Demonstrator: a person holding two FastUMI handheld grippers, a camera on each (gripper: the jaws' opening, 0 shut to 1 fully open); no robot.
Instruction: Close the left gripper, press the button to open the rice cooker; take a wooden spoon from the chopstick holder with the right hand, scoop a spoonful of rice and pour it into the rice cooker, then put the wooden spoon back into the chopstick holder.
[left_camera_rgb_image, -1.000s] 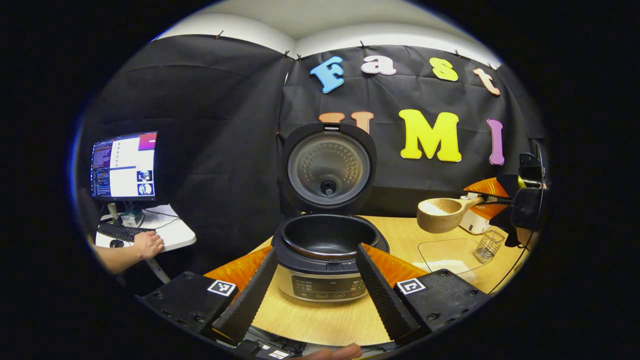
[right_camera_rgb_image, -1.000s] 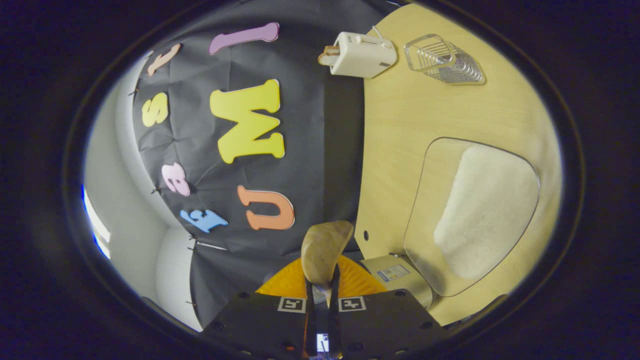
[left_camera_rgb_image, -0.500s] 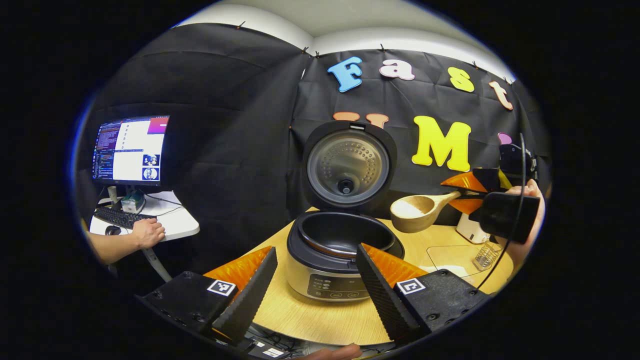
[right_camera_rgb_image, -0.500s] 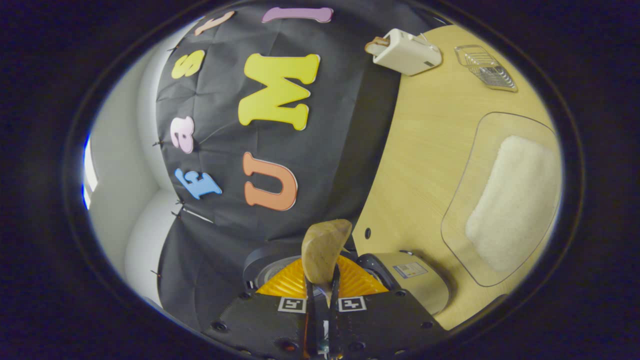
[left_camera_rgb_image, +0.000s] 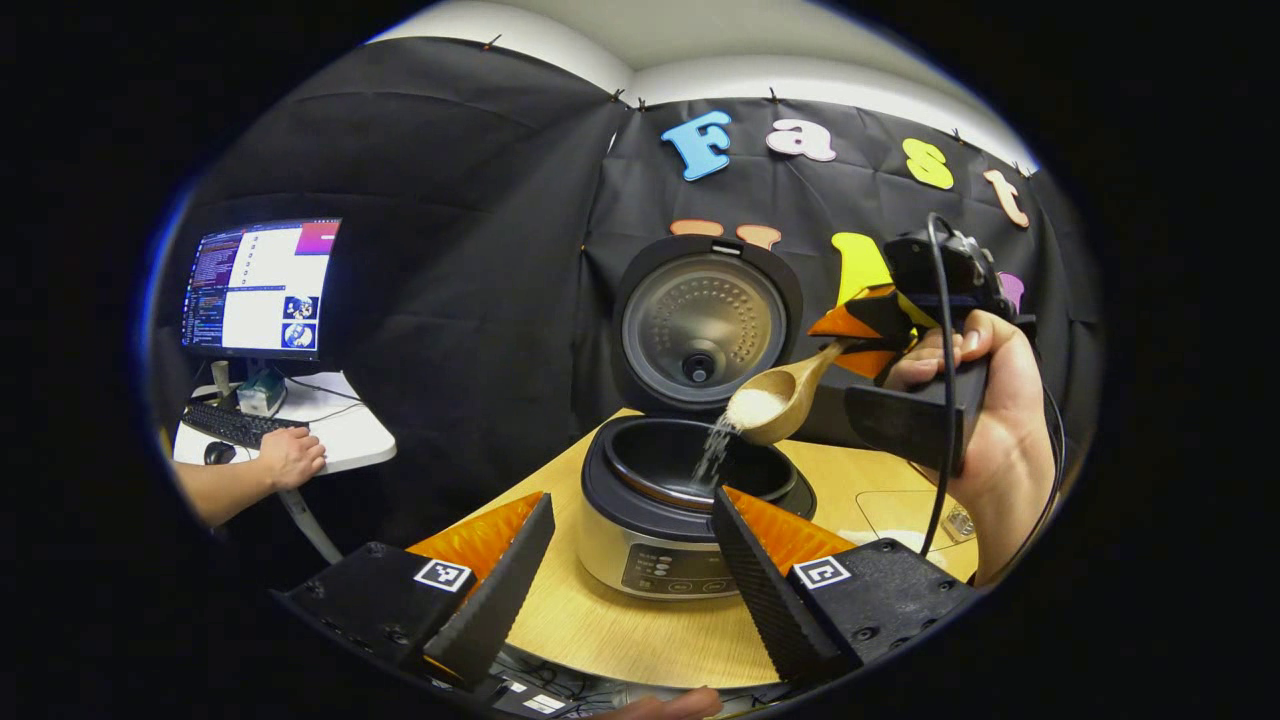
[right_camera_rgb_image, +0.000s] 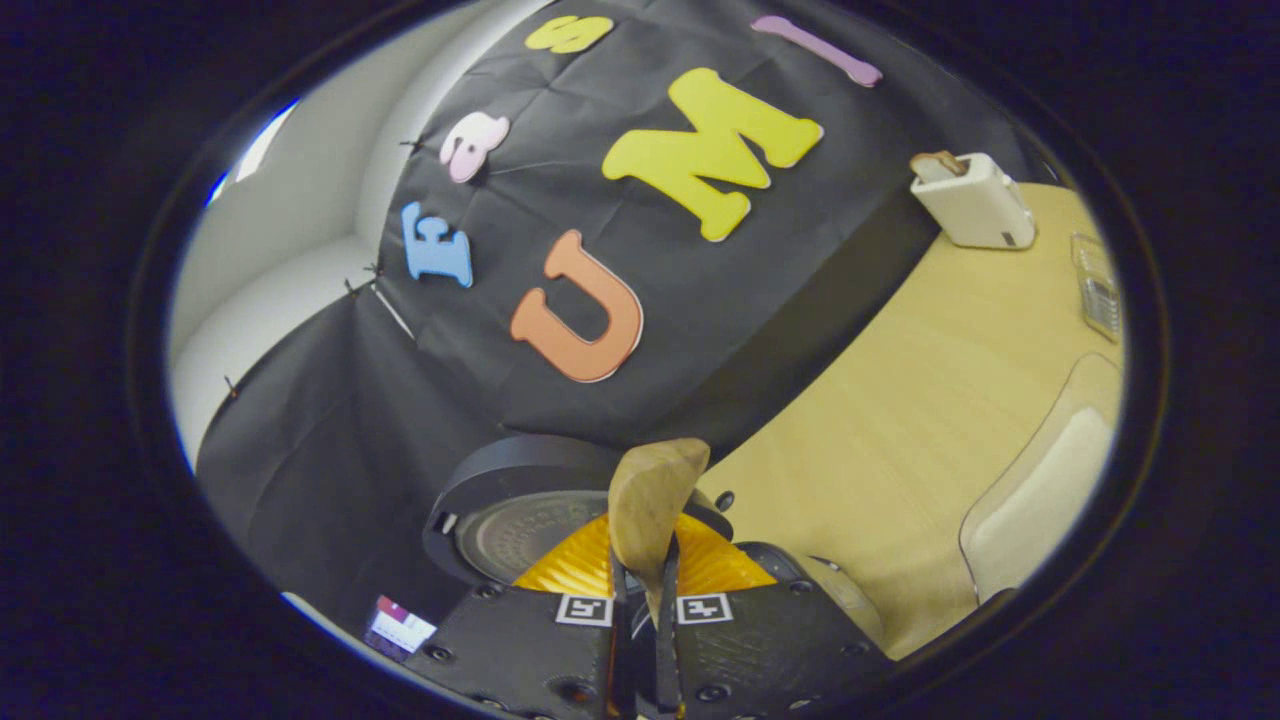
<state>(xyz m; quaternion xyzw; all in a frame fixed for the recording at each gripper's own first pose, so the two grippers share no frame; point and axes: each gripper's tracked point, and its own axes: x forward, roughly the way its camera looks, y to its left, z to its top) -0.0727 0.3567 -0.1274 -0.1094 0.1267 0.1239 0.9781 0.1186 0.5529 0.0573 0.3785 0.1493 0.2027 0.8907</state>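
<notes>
Counter (left_camera_rgb_image: 600, 620) carries the rice cooker (left_camera_rgb_image: 690, 500), lid (left_camera_rgb_image: 705, 325) upright, pot open. Left gripper (left_camera_rgb_image: 625, 560) low in front of it, jaws wide apart, empty. Right gripper (left_camera_rgb_image: 870, 325) — jaws clamped on the wooden spoon (left_camera_rgb_image: 775, 400) handle — tilts the bowl over the pot; rice (left_camera_rgb_image: 715, 455) streams in

Black cloth walls (left_camera_rgb_image: 480, 300) close the booth on two sides, pinned beneath a white ceiling (left_camera_rgb_image: 700, 45). A light wooden table (right_camera_rgb_image: 900, 400) with a rounded front edge runs up to the cloth. Beyond the table's left edge stands a small white side desk (left_camera_rgb_image: 335, 445) carrying a lit computer monitor (left_camera_rgb_image: 262, 290), a black keyboard (left_camera_rgb_image: 235, 428) and a mouse (left_camera_rgb_image: 213, 453).
</notes>
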